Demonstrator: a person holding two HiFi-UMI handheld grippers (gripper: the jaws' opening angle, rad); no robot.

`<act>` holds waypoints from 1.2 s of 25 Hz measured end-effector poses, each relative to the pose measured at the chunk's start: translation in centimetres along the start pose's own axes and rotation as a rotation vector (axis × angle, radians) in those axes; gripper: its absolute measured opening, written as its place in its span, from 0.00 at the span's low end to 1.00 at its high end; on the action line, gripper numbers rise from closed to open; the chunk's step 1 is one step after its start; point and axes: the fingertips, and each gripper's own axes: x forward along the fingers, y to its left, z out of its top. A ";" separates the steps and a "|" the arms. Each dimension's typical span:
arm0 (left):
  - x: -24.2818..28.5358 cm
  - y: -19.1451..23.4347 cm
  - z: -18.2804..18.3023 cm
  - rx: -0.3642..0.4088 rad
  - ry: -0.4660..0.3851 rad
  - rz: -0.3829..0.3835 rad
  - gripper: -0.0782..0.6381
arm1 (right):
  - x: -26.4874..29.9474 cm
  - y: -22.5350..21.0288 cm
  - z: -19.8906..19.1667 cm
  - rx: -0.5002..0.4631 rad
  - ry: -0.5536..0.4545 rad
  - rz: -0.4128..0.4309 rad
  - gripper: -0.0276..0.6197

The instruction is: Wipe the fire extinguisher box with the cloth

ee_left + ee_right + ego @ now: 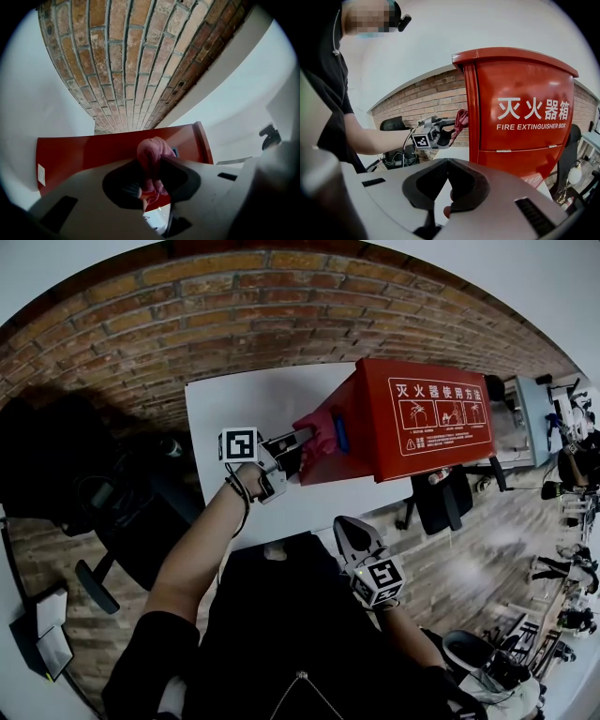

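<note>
A red fire extinguisher box (422, 418) stands upright near the right edge of a white tabletop (234, 418), with a brick wall (141, 324) behind it. White Chinese characters and the words "FIRE EXTINGUISHER BOX" are printed on its front. The person's left arm (192, 549) reaches forward from a black sleeve, the bare forearm nearly straight and a dark band around the wrist. It holds the left gripper (305, 442) roughly level, pointing sideways at the box's left side panel. That gripper's tongs pinch a bunched pink cloth (319, 432), and the left gripper view shows the cloth (152, 157) squeezed between the two dark pads, bulging out past the tips. The cloth presses against the red side panel (84, 152), in its upper half and close to the front corner, just beside a small blue fitting (342, 432) on the same side. From the right gripper view, the left gripper (440, 131) and cloth (461, 119) show in profile, touching the box (520, 117). The right gripper (352, 532) is held low and close to the person's body, near the tabletop's front edge and well apart from the box. Its marker cube faces upward. Its tongs (447, 173) are pressed together with nothing between them.
</note>
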 end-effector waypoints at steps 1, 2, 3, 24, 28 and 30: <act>-0.1 0.3 -0.1 -0.003 0.000 0.005 0.26 | 0.0 0.0 0.0 0.000 0.001 0.000 0.07; -0.2 0.5 -0.1 -0.008 0.000 0.011 0.26 | 0.1 0.0 0.0 0.000 0.002 0.000 0.07; -0.2 0.7 -0.2 -0.011 0.000 0.015 0.26 | 0.1 0.0 -0.1 -0.001 0.004 0.000 0.07; -1.6 6.0 -1.0 0.004 0.029 0.120 0.26 | 0.6 0.0 -0.3 -0.013 0.030 -0.001 0.07; -2.0 7.2 -1.2 0.006 0.033 0.148 0.26 | 0.6 -0.1 -0.4 -0.015 0.036 -0.006 0.07; -2.2 7.8 -1.3 0.011 0.035 0.163 0.26 | 0.5 -0.2 -0.5 -0.019 0.037 -0.009 0.07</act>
